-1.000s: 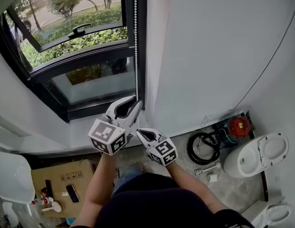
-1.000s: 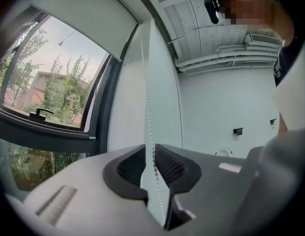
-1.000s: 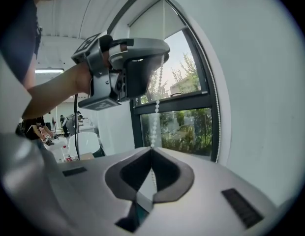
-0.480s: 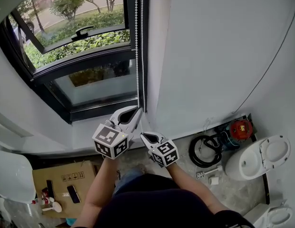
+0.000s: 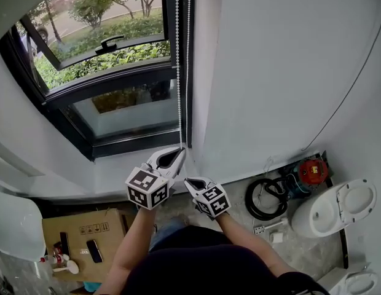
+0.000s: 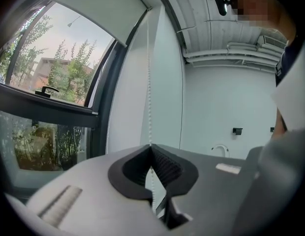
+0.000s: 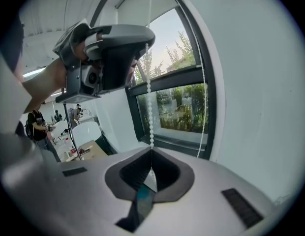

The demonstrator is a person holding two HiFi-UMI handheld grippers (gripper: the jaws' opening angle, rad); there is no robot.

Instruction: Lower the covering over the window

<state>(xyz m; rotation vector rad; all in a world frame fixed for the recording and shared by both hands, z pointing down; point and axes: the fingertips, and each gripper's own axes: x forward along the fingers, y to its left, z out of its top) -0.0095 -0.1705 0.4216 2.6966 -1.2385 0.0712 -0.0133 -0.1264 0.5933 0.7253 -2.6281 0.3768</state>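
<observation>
Chain (image 5: 177, 72) hangs in two strands just before the window's dark right post (image 5: 169, 54); gap between strands narrow; wall (image 5: 282, 72) to their right flat and free, open passage alongside; thin cable (image 5: 356, 82) crosses that wall well right of the chain; sash handle (image 5: 109, 41) well left, no hindrance; below, floor right is crowded: hose coil (image 5: 250, 200), red unit (image 5: 311, 171), toilet (image 5: 338, 204); floor left taken by a box (image 5: 80, 229) carrying small items.

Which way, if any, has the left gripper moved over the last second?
Yes, downward: the left gripper tip, earlier over the window frame bottom rail, now sits at its lower edge. Its jaws have just closed on the chain.
</observation>
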